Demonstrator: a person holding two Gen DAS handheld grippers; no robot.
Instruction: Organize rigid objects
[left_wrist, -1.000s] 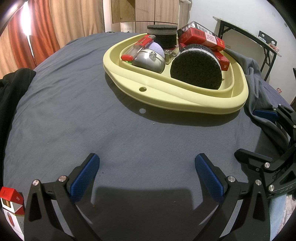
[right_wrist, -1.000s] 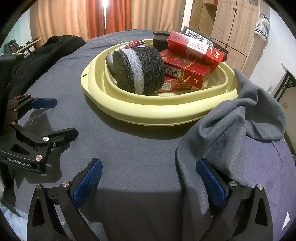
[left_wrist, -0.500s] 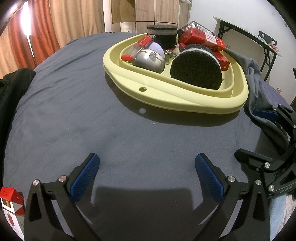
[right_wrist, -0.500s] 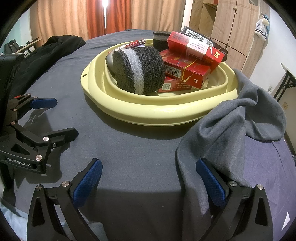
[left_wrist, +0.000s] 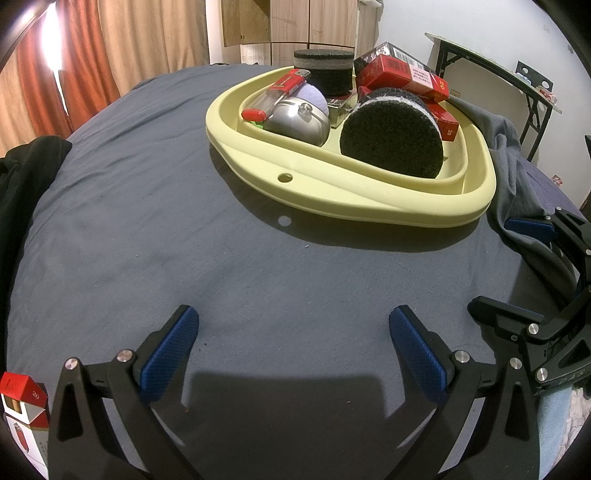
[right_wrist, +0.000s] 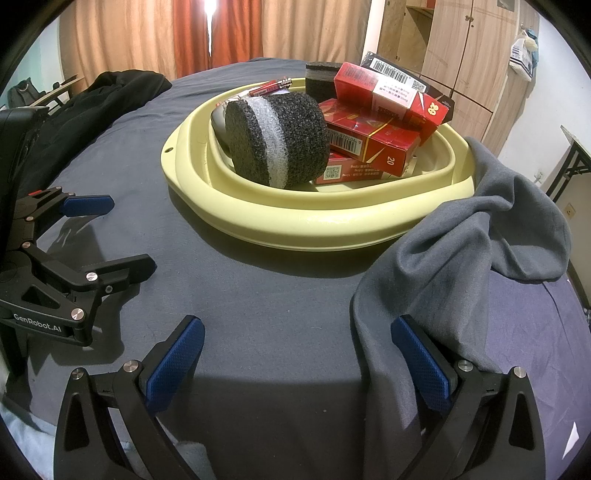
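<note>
I count one yellow basin (left_wrist: 369, 199), two black foam rounds (left_wrist: 391, 138) (left_wrist: 324, 70), three red packs (right_wrist: 384, 92) in it, one more pack (left_wrist: 22, 402) beside me, one lighter (left_wrist: 290, 83), one metal tin (left_wrist: 299, 120)

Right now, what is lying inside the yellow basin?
The basin holds two black foam discs, red cartons, a metal tin, a lighter and a lilac thing. Whatever lies beneath them is covered.

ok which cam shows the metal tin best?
Left wrist. The metal tin sits unobstructed at the tray's near-left side, lid and clasp visible. In the right wrist view the foam cylinder hides nearly all of it.
</note>
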